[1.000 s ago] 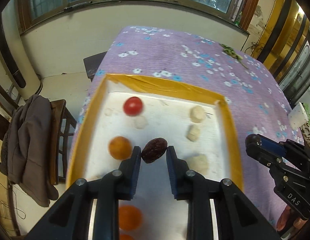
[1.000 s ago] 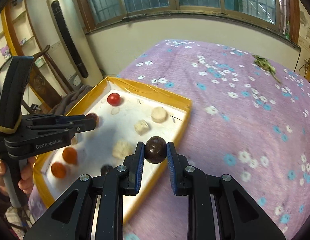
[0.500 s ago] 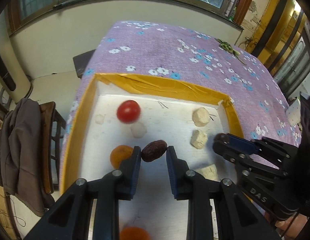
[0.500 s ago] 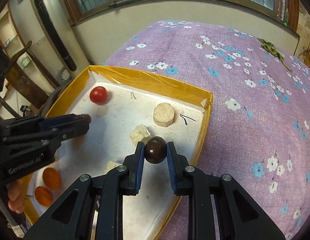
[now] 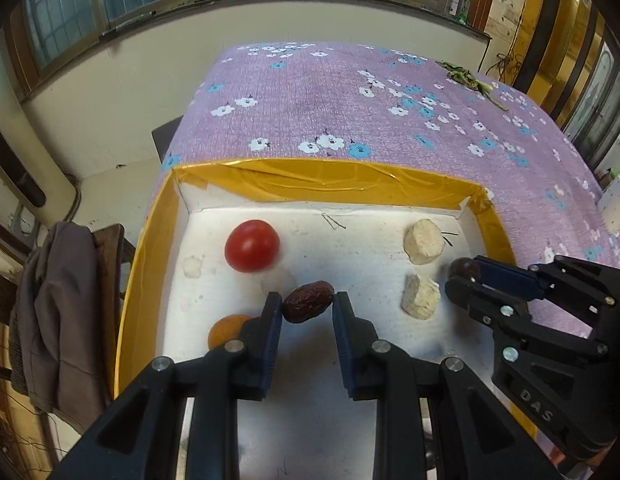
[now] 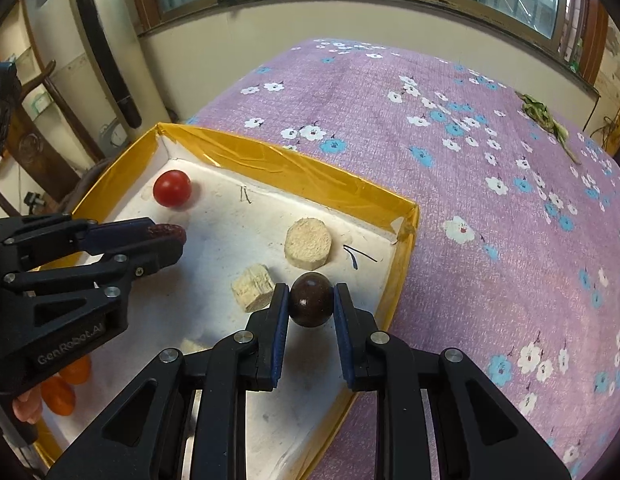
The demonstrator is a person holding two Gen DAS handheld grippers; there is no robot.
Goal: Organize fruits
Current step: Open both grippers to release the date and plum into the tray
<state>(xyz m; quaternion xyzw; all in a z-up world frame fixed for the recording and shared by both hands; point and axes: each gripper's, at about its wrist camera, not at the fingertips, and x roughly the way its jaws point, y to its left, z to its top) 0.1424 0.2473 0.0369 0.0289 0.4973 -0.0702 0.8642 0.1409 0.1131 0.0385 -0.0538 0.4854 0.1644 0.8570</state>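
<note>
Item one, nearest me: my left gripper (image 5: pixel 307 307), jaws drawn in tight on a wrinkled dark-red dried date (image 5: pixel 308 301), which sits crosswise between the blue pads, above the white floor of the tray.

Item two: my right gripper (image 6: pixel 311 299), likewise clamped, on a smooth dark-brown round fruit (image 6: pixel 311 299) gripped at its widest part, poised over the tray just inside its right wall.

Item three, under both grippers: a shallow white tray with gold-taped walls (image 5: pixel 310 178) resting on a purple floral tablecloth (image 5: pixel 390 92).

Item four, just left of the left gripper's fingers: a small orange fruit (image 5: pixel 225 330), partly hidden by the finger. More orange fruits (image 6: pixel 63 384) lie behind the left gripper in the right view.

Item five, between the two grippers: two pale, rough-cut chunks (image 5: pixel 420 298), the farther one round (image 5: pixel 424 241).

Item six, ahead and left of the date: a glossy red cherry tomato (image 5: pixel 251 245).

Handling note, my judgement: I should lower each fruit until it touches the floor before easing the jaws, since the round one will roll. I would set the date clear of the tomato and the brown fruit clear of the chunks, keeping kinds apart.
</note>
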